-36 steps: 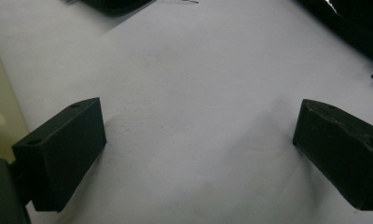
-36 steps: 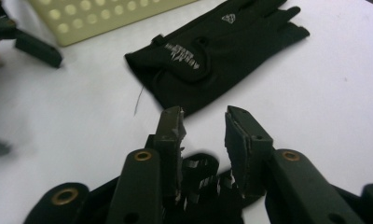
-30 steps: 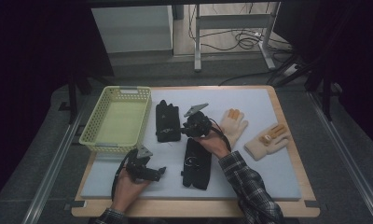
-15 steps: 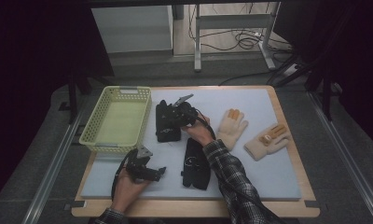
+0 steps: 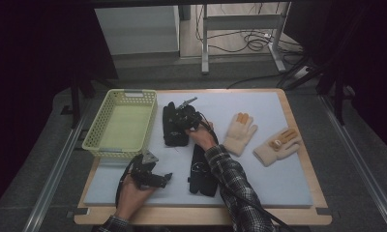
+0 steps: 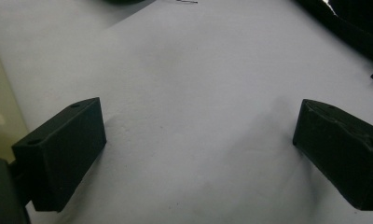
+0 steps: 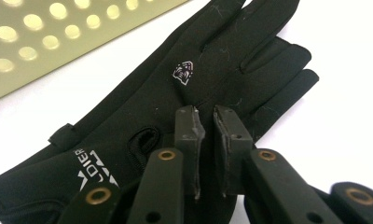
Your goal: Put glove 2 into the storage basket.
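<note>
Right hand-held gripper (image 7: pixel 204 140) is down on the black glove (image 7: pixel 184 93) beside the yellow basket (image 5: pixel 120 124), and its jaws have just been closing: the two pads (image 7: pixel 189 135) stand nearly together, only a thin slit between them. They sit right over the back of the glove, but I cannot tell from here whether any fabric is pinched in that slit or whether they have snapped shut on nothing. From above, the same hand-held gripper (image 5: pixel 186 116) covers the middle of that glove (image 5: pixel 172 126), which lies flat on the bench (image 5: pixel 278 183) just to the right of the basket.

Left hand-held gripper (image 6: pixel 198 140) is spread wide with bare bench between the jaws, parked near the front edge (image 5: pixel 150 178) and holding nothing.

Risks, as I judge them: the pinch may be too shallow. This fabric is thin and slick, so if I lift now, it could slide out of the pads and drop short of the basket, or drape over its rim. A grip this far from the cuff would also let the fingers dangle and catch on the wall of the basket. The second black glove (image 5: pixel 202 166) lies close under my forearm, and my sleeve could drag it. The two cream gloves (image 5: pixel 240 133) sit well clear to the right.
</note>
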Demonstrator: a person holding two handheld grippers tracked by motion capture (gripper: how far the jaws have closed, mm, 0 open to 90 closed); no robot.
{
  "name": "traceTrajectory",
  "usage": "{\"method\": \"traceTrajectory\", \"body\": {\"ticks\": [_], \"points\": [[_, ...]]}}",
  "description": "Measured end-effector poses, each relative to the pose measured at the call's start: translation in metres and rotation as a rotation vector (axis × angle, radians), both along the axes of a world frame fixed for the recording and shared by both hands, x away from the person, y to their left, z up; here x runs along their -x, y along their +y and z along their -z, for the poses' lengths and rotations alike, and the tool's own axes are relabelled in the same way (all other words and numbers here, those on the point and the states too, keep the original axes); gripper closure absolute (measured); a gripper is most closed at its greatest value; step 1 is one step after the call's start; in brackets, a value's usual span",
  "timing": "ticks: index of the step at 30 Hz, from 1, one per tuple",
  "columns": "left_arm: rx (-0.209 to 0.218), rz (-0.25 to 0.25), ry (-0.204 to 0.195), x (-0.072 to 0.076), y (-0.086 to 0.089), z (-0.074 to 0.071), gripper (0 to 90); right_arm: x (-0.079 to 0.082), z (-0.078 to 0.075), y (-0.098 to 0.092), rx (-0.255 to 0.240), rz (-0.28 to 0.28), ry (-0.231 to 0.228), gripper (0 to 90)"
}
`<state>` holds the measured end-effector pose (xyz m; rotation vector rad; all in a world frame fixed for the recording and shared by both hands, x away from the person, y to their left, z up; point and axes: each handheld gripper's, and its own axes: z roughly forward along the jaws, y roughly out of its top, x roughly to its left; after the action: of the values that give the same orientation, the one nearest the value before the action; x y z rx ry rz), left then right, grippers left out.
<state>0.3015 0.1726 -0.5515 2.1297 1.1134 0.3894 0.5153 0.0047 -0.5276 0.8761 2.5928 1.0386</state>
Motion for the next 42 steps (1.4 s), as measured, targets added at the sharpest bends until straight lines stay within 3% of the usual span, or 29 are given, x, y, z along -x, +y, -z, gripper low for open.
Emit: {"method": "traceTrajectory", "body": {"ticks": [5, 12, 17, 28, 34, 42], "points": [[0.000, 0.001, 0.001, 0.000, 0.000, 0.000, 2.6, 0.004, -0.007, -0.003, -0.017, 0.003, 0.003, 82.3], [0.000, -0.001, 0.000, 0.000, 0.000, 0.000, 2.6, 0.016, -0.032, -0.014, -0.086, 0.003, 0.004, 82.2], [-0.002, 0.000, 0.000, 0.000, 0.000, 0.000, 2.6, 0.027, -0.045, -0.022, -0.108, -0.002, -0.004, 81.9], [-0.002, 0.001, 0.000, 0.000, 0.000, 0.000, 2.6, 0.064, -0.075, -0.051, -0.151, -0.025, -0.030, 81.7], [-0.001, 0.000, -0.001, 0.000, 0.000, 0.000, 2.6, 0.090, -0.076, -0.075, -0.162, -0.026, -0.037, 81.5], [-0.001, 0.000, 0.000, 0.000, 0.000, 0.000, 2.6, 0.116, -0.077, -0.107, -0.200, 0.005, -0.010, 81.5]]}}
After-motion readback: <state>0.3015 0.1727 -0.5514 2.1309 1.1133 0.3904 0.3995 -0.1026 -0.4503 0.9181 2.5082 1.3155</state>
